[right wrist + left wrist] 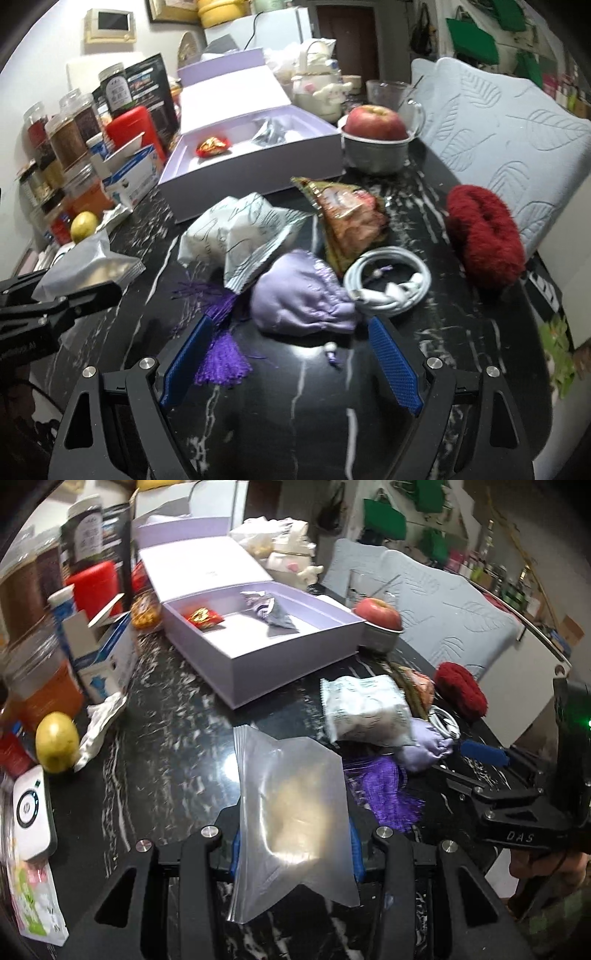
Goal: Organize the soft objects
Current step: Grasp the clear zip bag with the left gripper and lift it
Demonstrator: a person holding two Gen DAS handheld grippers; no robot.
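Note:
My left gripper (295, 845) is shut on a frosted plastic pouch (291, 812) and holds it above the black marble table; the pouch also shows in the right wrist view (88, 269). My right gripper (291, 354) is open, just short of a lilac satin sachet (299, 295) with a purple tassel (221, 358). A pale snack packet (240, 232), a triangular red snack packet (347, 214) and a red fluffy scrunchie (484, 236) lie nearby. The open lilac box (258, 635) holds a small red-gold pouch (203, 617) and a silver pouch (269, 609).
A coiled white cable (388, 284) touches the sachet. An apple in a metal bowl (376, 140) stands right of the box. Jars (70, 136), a red container (133, 125), a blue-white carton (129, 177) and a lemon (84, 226) crowd the left edge. A grey cushion (509, 133) lies at right.

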